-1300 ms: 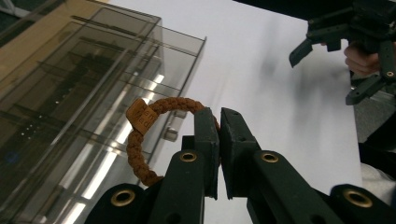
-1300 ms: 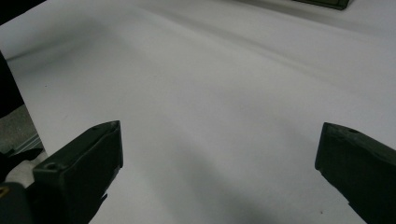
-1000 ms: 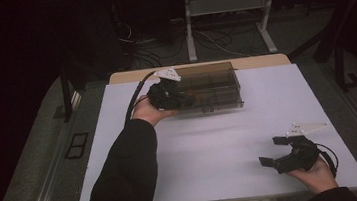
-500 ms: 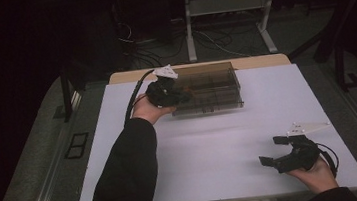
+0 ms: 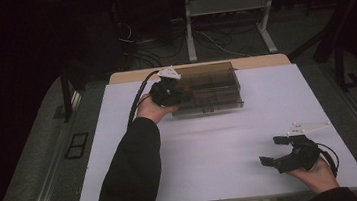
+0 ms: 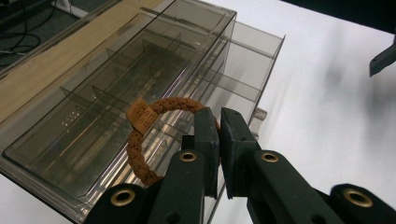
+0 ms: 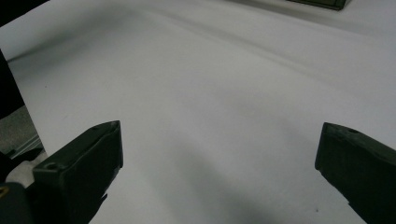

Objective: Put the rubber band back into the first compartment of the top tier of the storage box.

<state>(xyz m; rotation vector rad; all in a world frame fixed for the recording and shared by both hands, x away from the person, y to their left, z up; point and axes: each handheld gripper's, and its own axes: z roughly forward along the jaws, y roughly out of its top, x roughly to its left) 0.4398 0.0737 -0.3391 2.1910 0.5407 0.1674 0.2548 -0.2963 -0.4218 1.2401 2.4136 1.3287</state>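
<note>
— Gripping anything on the left?
— Yes. The left gripper [image 6: 219,140] has its jaws pinched nearly together on a brown braided bracelet [image 6: 154,135] with a small tan tag, held above the smoky clear divided box [image 5: 210,89] at about 11 o'clock on the white table [image 5: 211,142].
— Is the bracelet inside a compartment?
— It hangs over the dividers; which compartment, I cannot tell.
— And at the right?
— The right gripper [image 5: 278,150] sits near 4 o'clock, well apart from the box, jaws spread wide over bare tabletop, holding nothing.
</note>
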